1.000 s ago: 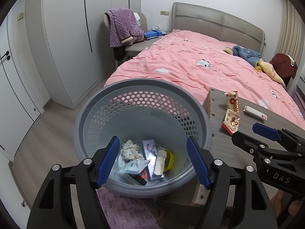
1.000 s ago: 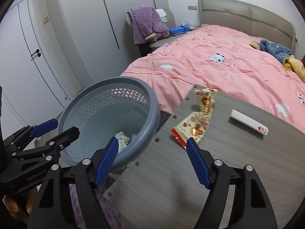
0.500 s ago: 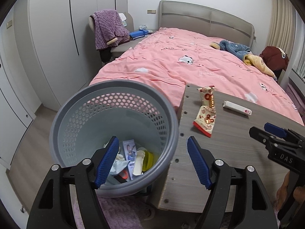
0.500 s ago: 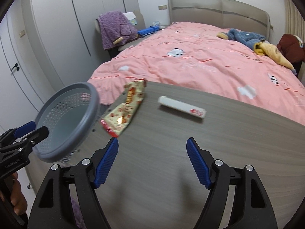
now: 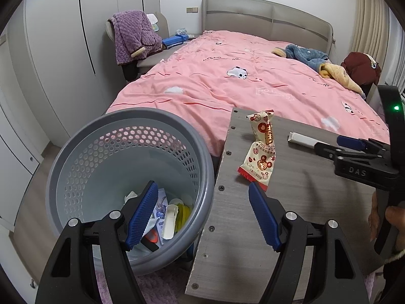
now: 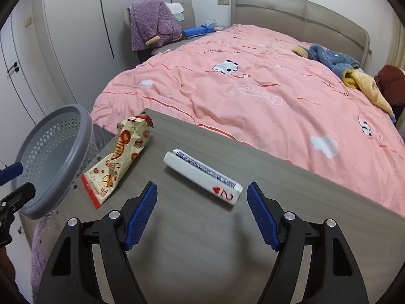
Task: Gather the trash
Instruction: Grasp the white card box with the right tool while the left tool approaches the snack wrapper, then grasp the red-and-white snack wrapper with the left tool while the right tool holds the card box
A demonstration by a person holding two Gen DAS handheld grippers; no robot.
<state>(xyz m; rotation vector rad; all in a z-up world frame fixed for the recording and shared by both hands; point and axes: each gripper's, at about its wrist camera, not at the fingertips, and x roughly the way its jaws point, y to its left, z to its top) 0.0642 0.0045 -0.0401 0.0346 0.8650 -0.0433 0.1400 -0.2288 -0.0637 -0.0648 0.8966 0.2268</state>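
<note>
Bedroom with white wardrobes and a pink-quilted bed (image 5: 227, 81) fills the background of the left wrist view; at the foot of the bed a grey wood-grain desk (image 5: 291, 202) stands beside a round grey perforated plastic bin (image 5: 76, 157) that already holds scraps. The left tool (image 5: 200, 215) hangs released and empty, one blue pad over the bin, the other over the desk edge. A crinkled cream-and-red snack wrapper (image 5: 260, 149) lies toward one o'clock from it, its long axis running from twelve to six o'clock, twisted end far, red sealed edge near. At three o'clock the right tool (image 5: 354, 149) reaches in, hiding part of a slim white carton (image 5: 301, 138).

From the right wrist view, the same desk (image 6: 202, 240) carries both pieces. The right tool (image 6: 201, 215) is released, nothing between its pads. The white carton (image 6: 200, 174) sits just ahead at twelve o'clock, long axis from ten to four o'clock, red-printed end nearest. It looks light, stiff and smooth; pinching across its narrow width at mid-length should hold, though a hard squeeze may crush it. The snack wrapper (image 6: 119, 157) lies at ten o'clock, near the bin (image 6: 50, 157); it seems weightless, limp and slippery, best nipped at a raised crease.
</note>
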